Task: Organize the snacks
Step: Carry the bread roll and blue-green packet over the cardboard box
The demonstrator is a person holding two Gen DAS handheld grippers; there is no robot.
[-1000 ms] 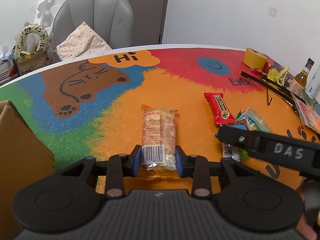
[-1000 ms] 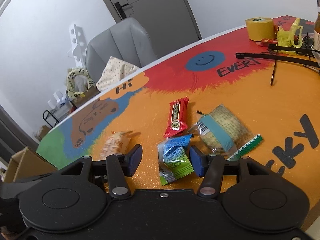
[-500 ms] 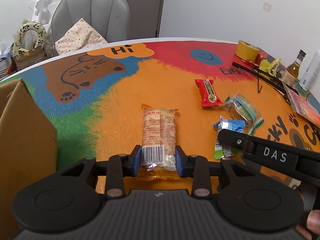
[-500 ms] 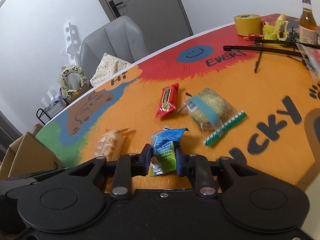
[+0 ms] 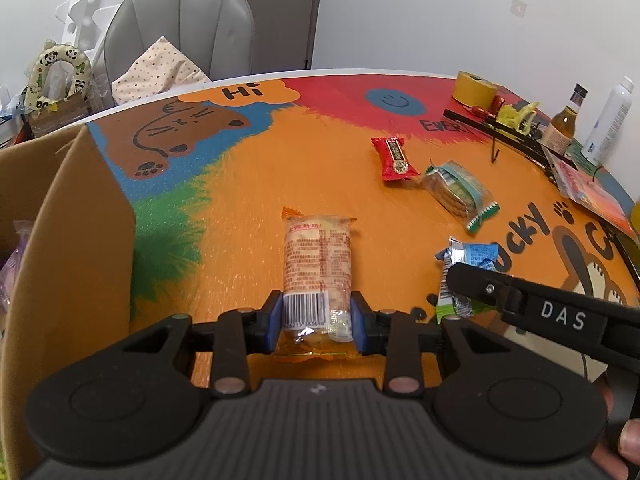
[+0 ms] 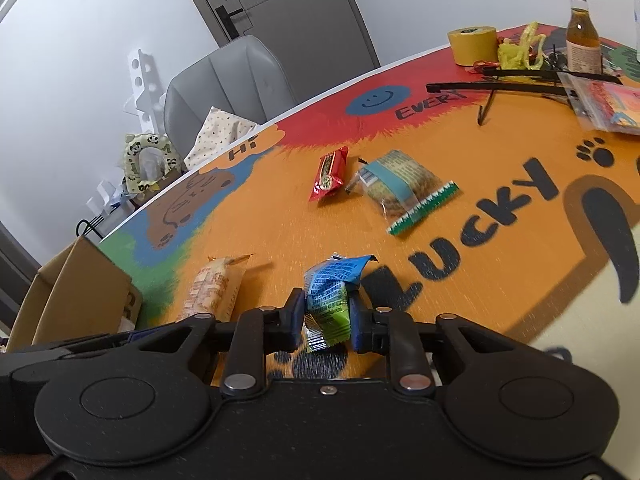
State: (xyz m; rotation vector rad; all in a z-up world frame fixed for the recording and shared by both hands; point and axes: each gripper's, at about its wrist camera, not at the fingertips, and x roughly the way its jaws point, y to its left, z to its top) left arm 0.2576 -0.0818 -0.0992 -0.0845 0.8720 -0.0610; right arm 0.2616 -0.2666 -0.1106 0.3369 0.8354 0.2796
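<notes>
My left gripper (image 5: 317, 317) is shut on an orange cracker packet (image 5: 318, 264) and holds it above the table; the packet also shows in the right wrist view (image 6: 214, 290). My right gripper (image 6: 326, 317) is shut on a blue and green snack packet (image 6: 330, 292), lifted off the table, also seen in the left wrist view (image 5: 460, 276). A red snack bar (image 5: 394, 158) (image 6: 329, 172) and a clear cookie packet (image 5: 458, 192) (image 6: 404, 190) lie on the orange mat. An open cardboard box (image 5: 68, 240) (image 6: 76, 288) stands at the left.
A tape roll (image 5: 474, 89), black rods (image 6: 520, 87), a yellow clump (image 6: 520, 50), a bottle (image 6: 582, 30) and a plastic bag (image 6: 608, 106) crowd the far right. A grey chair (image 5: 180, 36) stands behind the table.
My right gripper closed on the blue and green packet and lifted it. Both grippers pulled back and up with their packets; the box came further into view at the left.
</notes>
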